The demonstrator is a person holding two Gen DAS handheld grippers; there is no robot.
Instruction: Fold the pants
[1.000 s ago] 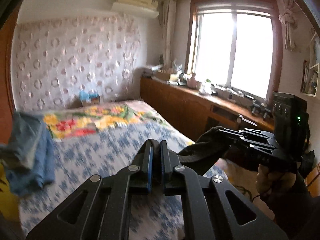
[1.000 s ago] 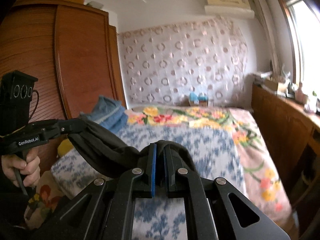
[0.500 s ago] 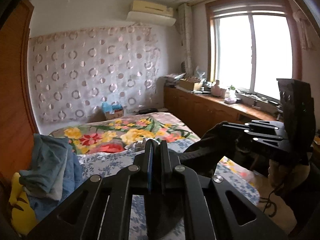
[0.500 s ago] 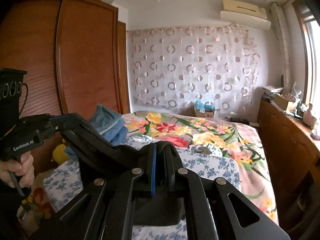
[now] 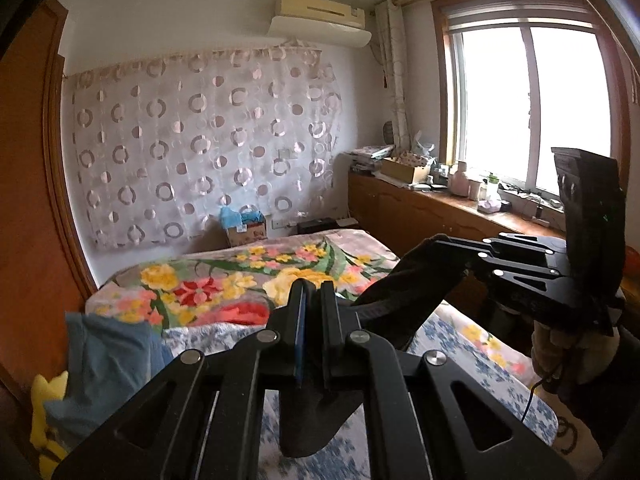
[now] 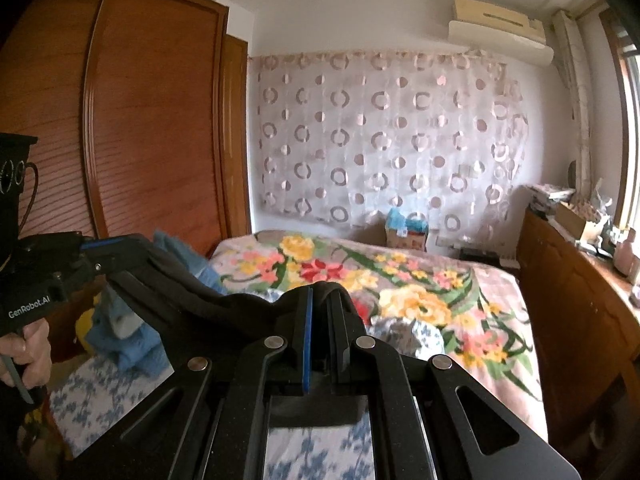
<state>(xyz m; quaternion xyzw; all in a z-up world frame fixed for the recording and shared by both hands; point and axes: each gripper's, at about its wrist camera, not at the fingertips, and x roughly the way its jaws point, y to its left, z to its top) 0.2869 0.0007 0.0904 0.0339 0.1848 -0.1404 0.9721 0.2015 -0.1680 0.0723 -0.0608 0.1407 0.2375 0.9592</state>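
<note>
I've both hand-held grippers, left and right, clamped on pants above bed; soft, limp, sags; grip edge corners.

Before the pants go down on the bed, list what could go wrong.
1. Both the left gripper and the right gripper pinch only a thin edge of the black pants, held up over the bed; the fabric may slip out.
2. The pants hang bunched between the grippers, so they could land creased.
3. A pile of blue clothes lies at the bed's left edge; the pants might land on or snag it.
</note>
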